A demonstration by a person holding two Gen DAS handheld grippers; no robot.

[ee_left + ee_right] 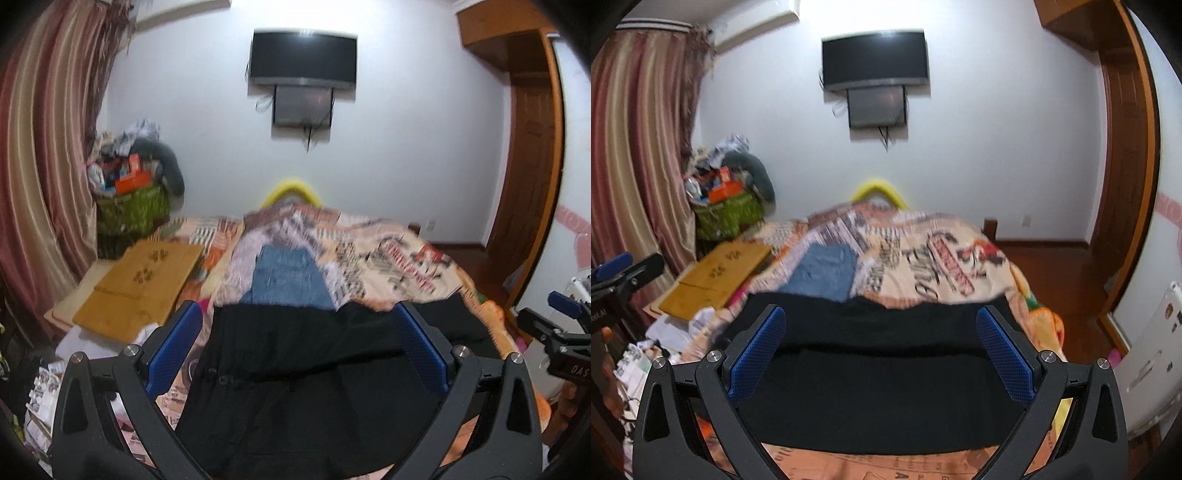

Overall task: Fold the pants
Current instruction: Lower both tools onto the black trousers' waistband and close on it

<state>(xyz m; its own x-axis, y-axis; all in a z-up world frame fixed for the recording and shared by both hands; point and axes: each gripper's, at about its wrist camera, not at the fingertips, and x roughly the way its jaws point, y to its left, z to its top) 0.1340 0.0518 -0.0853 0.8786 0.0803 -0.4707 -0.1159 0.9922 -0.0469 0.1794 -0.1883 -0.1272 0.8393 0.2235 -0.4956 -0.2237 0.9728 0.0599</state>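
Note:
Black pants (295, 369) lie spread across the near part of the bed, also seen in the right wrist view (879, 380) with a fold line across them. My left gripper (295, 314) is open and empty, held above the pants. My right gripper (881, 317) is open and empty, also above the pants; it shows at the right edge of the left wrist view (565, 325). The left gripper shows at the left edge of the right wrist view (624, 269). A folded blue denim garment (291, 277) lies beyond the black pants, also in the right wrist view (827, 273).
The bed has a patterned newsprint cover (942, 266). A tan cardboard sheet (140, 284) lies at the bed's left. A green basket of clutter (129, 206) stands by the striped curtain (40, 166). A TV (303, 59) hangs on the far wall. A wooden door frame (532, 166) is at right.

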